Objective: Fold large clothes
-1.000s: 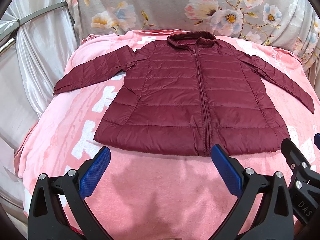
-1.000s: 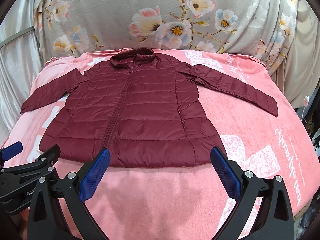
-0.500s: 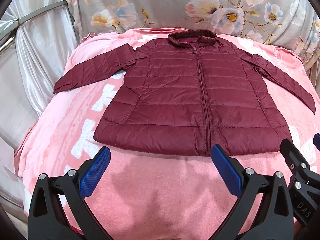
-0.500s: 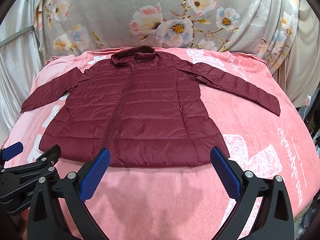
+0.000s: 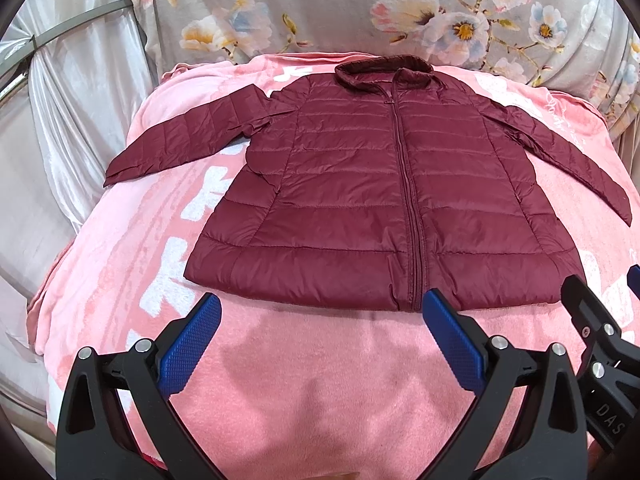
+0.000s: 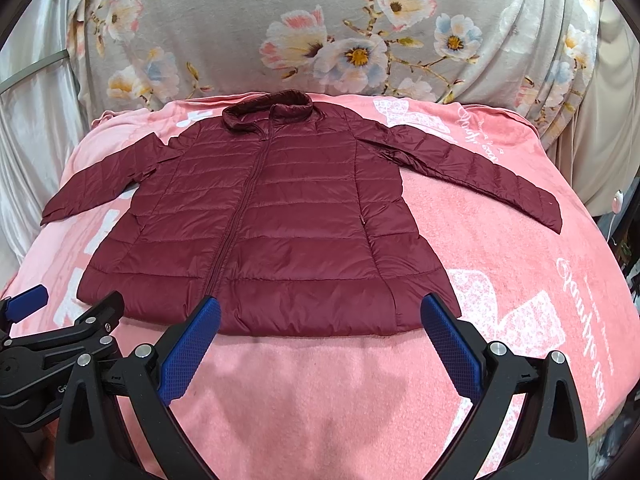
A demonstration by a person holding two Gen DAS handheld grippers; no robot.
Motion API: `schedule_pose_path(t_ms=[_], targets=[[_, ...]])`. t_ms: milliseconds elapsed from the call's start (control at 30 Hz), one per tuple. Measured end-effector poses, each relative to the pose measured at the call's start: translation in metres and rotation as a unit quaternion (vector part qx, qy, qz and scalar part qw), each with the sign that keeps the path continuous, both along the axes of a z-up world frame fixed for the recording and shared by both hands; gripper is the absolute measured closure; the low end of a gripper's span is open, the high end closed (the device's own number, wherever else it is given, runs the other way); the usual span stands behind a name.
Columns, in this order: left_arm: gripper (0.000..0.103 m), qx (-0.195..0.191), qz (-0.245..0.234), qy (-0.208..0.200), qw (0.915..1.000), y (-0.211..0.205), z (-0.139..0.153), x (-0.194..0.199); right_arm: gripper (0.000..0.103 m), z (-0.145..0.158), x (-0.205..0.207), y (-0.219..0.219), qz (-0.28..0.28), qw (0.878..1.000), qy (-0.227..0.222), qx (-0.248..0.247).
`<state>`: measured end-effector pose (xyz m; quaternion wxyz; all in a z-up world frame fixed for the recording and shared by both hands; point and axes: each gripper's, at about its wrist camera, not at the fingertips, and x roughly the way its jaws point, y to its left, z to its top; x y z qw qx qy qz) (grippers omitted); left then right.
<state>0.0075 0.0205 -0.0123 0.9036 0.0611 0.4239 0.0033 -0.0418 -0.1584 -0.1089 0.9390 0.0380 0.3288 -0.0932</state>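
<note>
White script runs along the right side of the pink blanket (image 6: 500, 280), too curled to read; blocky white characters mark its left side, partly under the jacket (image 5: 380, 200). On the neighbouring tool at the lower right of the left wrist view the letters "DAS" show, and "Ge" shows on the one at the lower left of the right wrist view.

The jacket is a maroon quilted puffer with a slight sheen, stitched in horizontal channels, zipped up the front, collar standing at the far end. It lies flat and face up in the middle of the fleecy blanket, both sleeves spread out and angled down toward the sides, hem nearest the cameras. Behind it hangs a grey floral cloth (image 6: 360, 40); pale satin drapes (image 5: 60, 120) hang at the left.

The left gripper (image 5: 320, 316) is spread wide – its blue, cross-hatched pads (image 5: 192, 344) hold nothing and sit just short of the hem. The right gripper (image 6: 320, 316) is equally wide and empty, its tips at the hem's edge – whether they touch it is unclear
</note>
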Motion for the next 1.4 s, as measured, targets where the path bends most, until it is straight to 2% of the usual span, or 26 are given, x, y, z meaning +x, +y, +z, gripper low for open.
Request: schedule_pose_path(t_ms=[200,333,433,567,667,867,967,1067,1167,1200,1300,1400], targets=[[0.005,0.000,0.002,-0.005,1.0000,0.000,-0.002,0.004,0.005,-0.001,0.005,-0.006,-0.006,1.000,-0.001,0.000],[0.005,0.001,0.007,-0.004,1.0000,0.001,-0.004,0.015,0.005,-0.001,0.016,-0.026,-0.024,1.000,-0.005,0.009],[0.005,-0.001,0.010,-0.008,0.9999,0.001,-0.007,0.025,0.005,0.001,0.028,-0.053,-0.043,0.999,-0.008,0.021],[0.005,-0.010,0.022,-0.002,0.9997,0.003,-0.012,0.039,0.005,0.000,0.047,-0.105,-0.074,0.995,-0.018,0.062],[0.005,-0.017,0.029,0.010,0.9994,0.005,-0.018,0.052,0.005,-0.003,0.062,-0.157,-0.118,0.988,-0.033,0.091],[0.005,-0.012,0.023,0.016,0.9995,0.001,-0.025,0.072,0.005,-0.027,0.089,-0.278,-0.228,0.963,-0.055,0.136],[0.005,-0.002,0.020,0.008,0.9998,-0.003,-0.026,0.080,0.005,-0.041,0.098,-0.325,-0.266,0.949,-0.056,0.162],[0.005,0.004,0.013,-0.015,0.9998,-0.009,-0.024,0.084,0.005,-0.059,0.099,-0.376,-0.316,0.927,-0.067,0.191],[0.005,-0.002,0.007,-0.023,0.9997,-0.013,-0.024,0.089,0.005,-0.073,0.094,-0.407,-0.355,0.910,-0.070,0.200],[0.005,-0.003,0.005,-0.020,0.9998,-0.014,-0.025,0.092,0.005,-0.082,0.093,-0.422,-0.373,0.901,-0.067,0.210],[0.005,-0.006,0.001,-0.006,1.0000,-0.017,-0.029,0.100,0.006,-0.099,0.089,-0.449,-0.400,0.883,-0.068,0.236],[0.005,0.002,-0.001,0.007,1.0000,-0.021,-0.033,0.109,0.017,-0.111,0.089,-0.468,-0.412,0.872,-0.070,0.254]])
